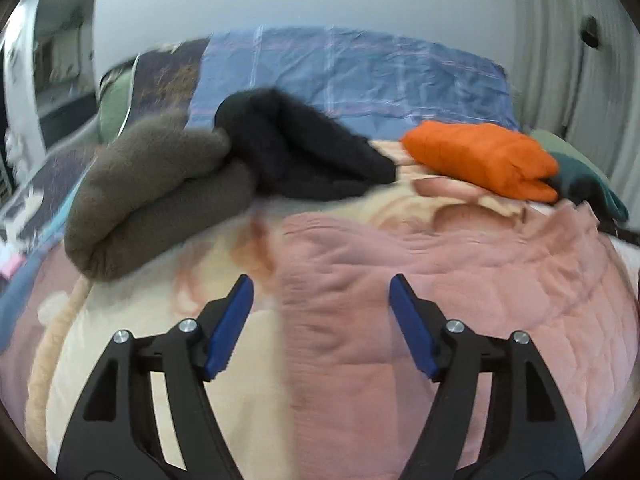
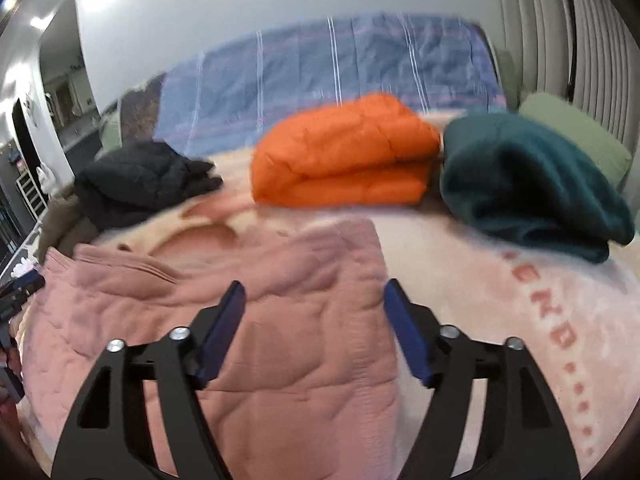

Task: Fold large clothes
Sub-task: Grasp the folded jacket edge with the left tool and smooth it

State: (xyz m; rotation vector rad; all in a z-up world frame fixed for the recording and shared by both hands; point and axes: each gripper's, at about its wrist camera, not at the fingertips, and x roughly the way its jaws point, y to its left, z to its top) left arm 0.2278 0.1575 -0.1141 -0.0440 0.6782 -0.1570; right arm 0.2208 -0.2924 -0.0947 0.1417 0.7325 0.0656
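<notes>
While both claws, the left gripper (image 1: 321, 285) and the right gripper (image 2: 313, 291), gape empty above the pink garment (image 2: 224, 320) spread on the bed, only the left view shows the brown fleece (image 1: 160, 196); the right shows the green bundle (image 2: 528, 184) plainly.

Black left gripper (image 1: 321, 286), blue pads (image 1: 230, 328), silver screws.

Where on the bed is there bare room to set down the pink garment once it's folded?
Free: the cream blanket right of the pink quilted garment, in front of the teal fleece, and the blue striped sheet behind the piles. Crowded: the back row, with the brown fleece, black garment and orange puffer jacket side by side.
</notes>
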